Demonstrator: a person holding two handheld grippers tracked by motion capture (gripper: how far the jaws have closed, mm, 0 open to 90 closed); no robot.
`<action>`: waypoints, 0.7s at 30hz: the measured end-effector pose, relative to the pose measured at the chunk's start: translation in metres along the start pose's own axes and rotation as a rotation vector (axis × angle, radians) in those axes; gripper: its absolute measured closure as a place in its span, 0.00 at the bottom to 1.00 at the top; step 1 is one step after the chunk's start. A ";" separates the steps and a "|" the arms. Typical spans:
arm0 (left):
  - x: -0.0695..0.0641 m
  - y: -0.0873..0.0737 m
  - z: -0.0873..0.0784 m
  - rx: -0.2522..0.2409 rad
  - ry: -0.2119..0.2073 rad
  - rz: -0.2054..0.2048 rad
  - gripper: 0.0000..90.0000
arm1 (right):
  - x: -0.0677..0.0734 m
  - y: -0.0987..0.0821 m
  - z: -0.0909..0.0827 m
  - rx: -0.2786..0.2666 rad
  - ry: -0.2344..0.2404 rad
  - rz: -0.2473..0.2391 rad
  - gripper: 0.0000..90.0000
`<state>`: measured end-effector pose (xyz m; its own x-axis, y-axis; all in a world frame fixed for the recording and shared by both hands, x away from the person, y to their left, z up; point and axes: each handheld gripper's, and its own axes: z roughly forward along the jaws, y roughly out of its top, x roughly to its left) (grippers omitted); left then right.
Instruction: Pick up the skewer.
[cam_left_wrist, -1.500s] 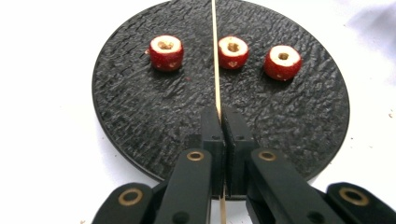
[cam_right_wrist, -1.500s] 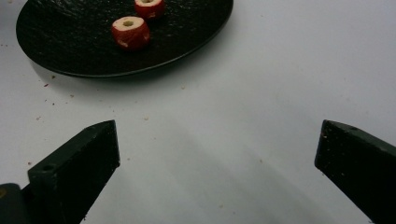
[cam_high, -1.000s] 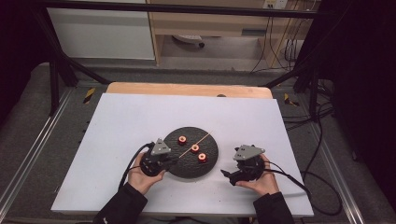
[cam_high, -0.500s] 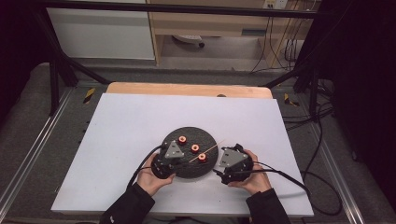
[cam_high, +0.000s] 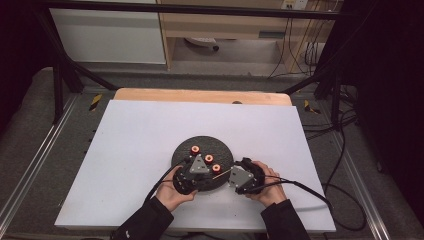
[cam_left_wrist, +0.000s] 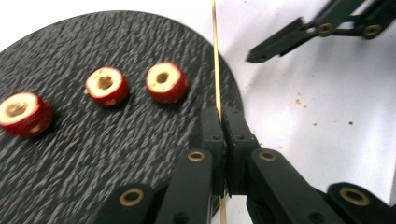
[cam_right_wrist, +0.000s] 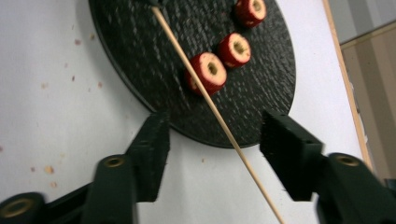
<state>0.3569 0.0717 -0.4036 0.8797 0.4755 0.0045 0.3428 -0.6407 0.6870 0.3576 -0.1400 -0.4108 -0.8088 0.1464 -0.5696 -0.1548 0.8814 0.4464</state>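
A black round plate (cam_high: 220, 147) carries three red cored fruit pieces (cam_high: 209, 158). My left gripper (cam_high: 212, 177) reaches over the plate's near edge and is shut on a thin wooden skewer (cam_left_wrist: 215, 56), with the fruit pieces (cam_left_wrist: 106, 85) lying to its left. The skewer (cam_right_wrist: 219, 116) runs past the nearest fruit piece (cam_right_wrist: 208, 70) and between the jaws of my right gripper (cam_right_wrist: 217, 128). Those jaws have just been closing. They stand apart on either side of the skewer, with a gap at each pad. The right gripper (cam_high: 232, 173) sits at the plate's right edge.
The plate lies on a white table top (cam_high: 150, 130) with small crumbs (cam_right_wrist: 46, 168) scattered near the plate. A wooden strip (cam_high: 200, 95) borders the far edge. Cables (cam_high: 310, 195) trail off to the right of the right hand.
Both hands have moved inward toward each other. The left gripper has shifted right across the plate, and the right gripper has come left to the plate's edge around the skewer.
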 end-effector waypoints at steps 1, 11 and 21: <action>-0.001 0.001 0.001 0.000 -0.003 0.003 0.98 | 0.001 0.000 0.001 0.006 0.001 -0.020 0.53; -0.004 0.002 0.002 0.016 -0.024 0.031 0.98 | 0.001 -0.003 0.004 0.036 0.011 -0.159 0.74; -0.004 0.001 0.004 0.017 -0.045 0.034 0.98 | 0.004 -0.004 0.005 0.054 0.031 -0.252 0.88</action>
<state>0.3549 0.0664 -0.4056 0.9046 0.4261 -0.0049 0.3177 -0.6667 0.6742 0.3581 -0.1406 -0.4180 -0.7657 -0.0935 -0.6364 -0.3232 0.9113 0.2549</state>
